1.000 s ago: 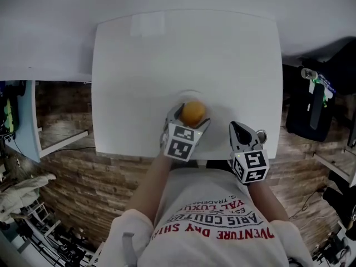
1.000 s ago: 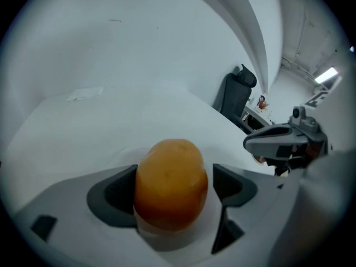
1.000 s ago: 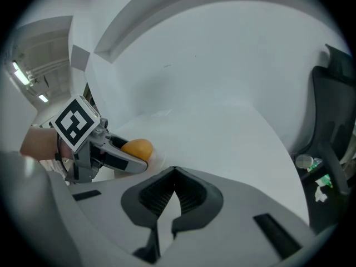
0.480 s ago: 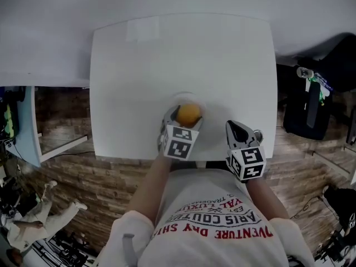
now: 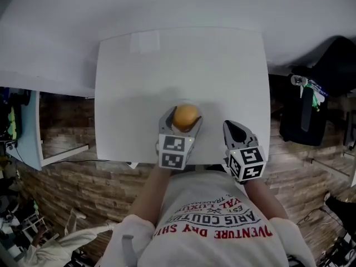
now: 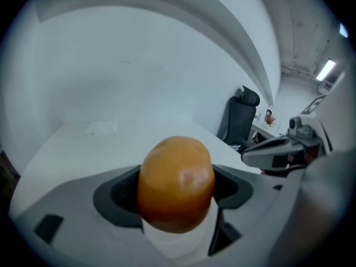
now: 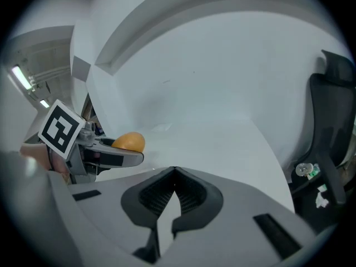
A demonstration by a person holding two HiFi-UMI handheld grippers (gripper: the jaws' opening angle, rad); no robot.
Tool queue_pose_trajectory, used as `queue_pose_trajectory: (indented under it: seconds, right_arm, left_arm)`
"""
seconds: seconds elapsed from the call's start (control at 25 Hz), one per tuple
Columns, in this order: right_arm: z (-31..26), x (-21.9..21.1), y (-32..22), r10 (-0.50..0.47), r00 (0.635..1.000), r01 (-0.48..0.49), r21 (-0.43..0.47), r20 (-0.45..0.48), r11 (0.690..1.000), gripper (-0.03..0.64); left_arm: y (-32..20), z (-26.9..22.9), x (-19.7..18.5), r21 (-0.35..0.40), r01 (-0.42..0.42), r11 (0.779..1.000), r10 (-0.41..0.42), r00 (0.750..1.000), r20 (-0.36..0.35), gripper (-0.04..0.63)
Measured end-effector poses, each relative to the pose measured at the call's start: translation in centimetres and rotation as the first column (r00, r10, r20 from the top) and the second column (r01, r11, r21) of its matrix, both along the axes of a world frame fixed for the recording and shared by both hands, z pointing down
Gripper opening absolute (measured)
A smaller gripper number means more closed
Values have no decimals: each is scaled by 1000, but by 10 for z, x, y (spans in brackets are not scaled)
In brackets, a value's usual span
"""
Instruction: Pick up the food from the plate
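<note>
A round orange piece of food (image 5: 186, 116) sits between the jaws of my left gripper (image 5: 185, 117) near the front of the white table (image 5: 222, 65). In the left gripper view the food (image 6: 176, 182) fills the gap and both dark pads press on its sides, so the left gripper (image 6: 176, 196) is shut on it. The white plate cannot be made out against the white table. My right gripper (image 5: 236, 130) rests at the table's front edge to the right, its jaws closed together (image 7: 173, 189) and empty. It sees the food (image 7: 128, 142) to its left.
A pale rectangular patch (image 5: 146, 41) lies at the table's far left. A black office chair (image 5: 311, 104) stands off the table's right side. The person's torso is right behind the front edge (image 5: 133, 161). White wall lies beyond the far edge.
The left jaws have closed in onto the orange food. The plate rim seen round it earlier no longer shows. The right gripper has stayed where it was.
</note>
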State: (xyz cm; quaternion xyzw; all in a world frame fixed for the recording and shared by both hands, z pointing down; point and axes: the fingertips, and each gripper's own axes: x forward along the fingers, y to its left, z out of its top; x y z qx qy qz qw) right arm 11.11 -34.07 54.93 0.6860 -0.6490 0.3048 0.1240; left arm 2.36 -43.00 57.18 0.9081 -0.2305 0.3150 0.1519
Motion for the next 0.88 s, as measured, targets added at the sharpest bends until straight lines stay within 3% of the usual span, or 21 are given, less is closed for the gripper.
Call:
queue_pose_trajectory:
  seconds: [0.28,0.52,0.72,0.88]
  right_arm:
    - [-57,-3,-19,0,999,6,121,-48,993,11]
    - [-115,-1,-41,23,993,10,274,-114,962,11]
    - [-145,-7,-53,21,992,25,346,-127,938,11]
    - [-166,-5,-63,39,993,10,423,-108,906,11]
  left_arm:
    - [-15,-83,-2,157,58,986,-34,987,-157,362]
    - [-34,-155,-7,280,135,950,-51,956,-289,362]
    - [-46,-190,-19,348,210,914,-73,927,-368,362]
    - [-52,-205,-23,360,236,903,-78,912,-402,362]
